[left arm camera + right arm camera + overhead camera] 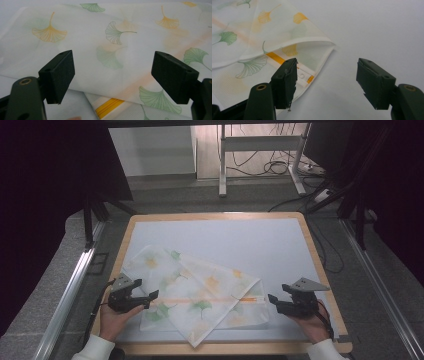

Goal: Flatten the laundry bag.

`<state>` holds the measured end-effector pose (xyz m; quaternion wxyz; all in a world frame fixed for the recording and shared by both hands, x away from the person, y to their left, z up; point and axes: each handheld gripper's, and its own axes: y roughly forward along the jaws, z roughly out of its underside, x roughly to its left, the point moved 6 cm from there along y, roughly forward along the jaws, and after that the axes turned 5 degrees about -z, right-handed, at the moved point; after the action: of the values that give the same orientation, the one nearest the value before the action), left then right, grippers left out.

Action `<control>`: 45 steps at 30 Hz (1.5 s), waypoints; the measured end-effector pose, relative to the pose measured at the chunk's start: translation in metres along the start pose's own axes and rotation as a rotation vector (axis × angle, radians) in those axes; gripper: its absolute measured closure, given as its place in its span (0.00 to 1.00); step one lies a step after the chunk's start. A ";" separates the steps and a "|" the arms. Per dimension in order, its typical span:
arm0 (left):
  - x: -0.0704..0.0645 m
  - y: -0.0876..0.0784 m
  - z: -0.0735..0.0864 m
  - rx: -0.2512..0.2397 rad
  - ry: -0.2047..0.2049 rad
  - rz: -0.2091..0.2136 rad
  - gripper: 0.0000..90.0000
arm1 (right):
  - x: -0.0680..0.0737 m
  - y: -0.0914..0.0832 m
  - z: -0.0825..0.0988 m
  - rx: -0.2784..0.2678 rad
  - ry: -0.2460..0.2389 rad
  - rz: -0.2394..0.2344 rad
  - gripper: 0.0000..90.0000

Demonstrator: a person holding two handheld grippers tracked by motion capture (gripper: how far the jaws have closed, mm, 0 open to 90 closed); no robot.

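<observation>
At the lower left of the high view we see the left claw [150, 299] in a hand [116, 319], its tips at the left edge of the folded cloth [200, 295]. The cloth is thin and white, printed with green and orange ginkgo leaves, and it lies rumpled across the lower middle of the pale surface [250, 240], with one corner reaching the near edge. In the left gripper view the cloth [110, 50] fills the frame beyond the left claw [112, 77], whose jaws stand spread wide with nothing between them; we cannot tell whether the tips brush the fabric.

Moving right, an orange stripe [200, 300] runs across the cloth toward its right corner.

At the lower right of the high view the right claw [270, 298] sits just beside that corner, held by the other hand [312, 322]. In the right gripper view the corner of the cloth [287, 42], with its yellow band [275, 58], lies at the left of the frame, partly behind the left jaw. The right claw [327, 82] is spread, pinching nothing, with bare surface [374, 30] between and beyond the jaws.
</observation>
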<state>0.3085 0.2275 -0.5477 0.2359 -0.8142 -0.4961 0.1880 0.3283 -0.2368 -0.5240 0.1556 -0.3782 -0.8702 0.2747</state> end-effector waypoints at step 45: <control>0.003 0.001 0.002 -0.024 -0.021 -0.017 0.20 | 0.101 0.053 -0.053 0.084 -0.140 -0.204 0.42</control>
<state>0.3100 0.2304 -0.5503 0.2224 -0.8108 -0.5076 0.1886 0.3173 -0.1129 -0.5073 0.1372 -0.2610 -0.9006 0.3193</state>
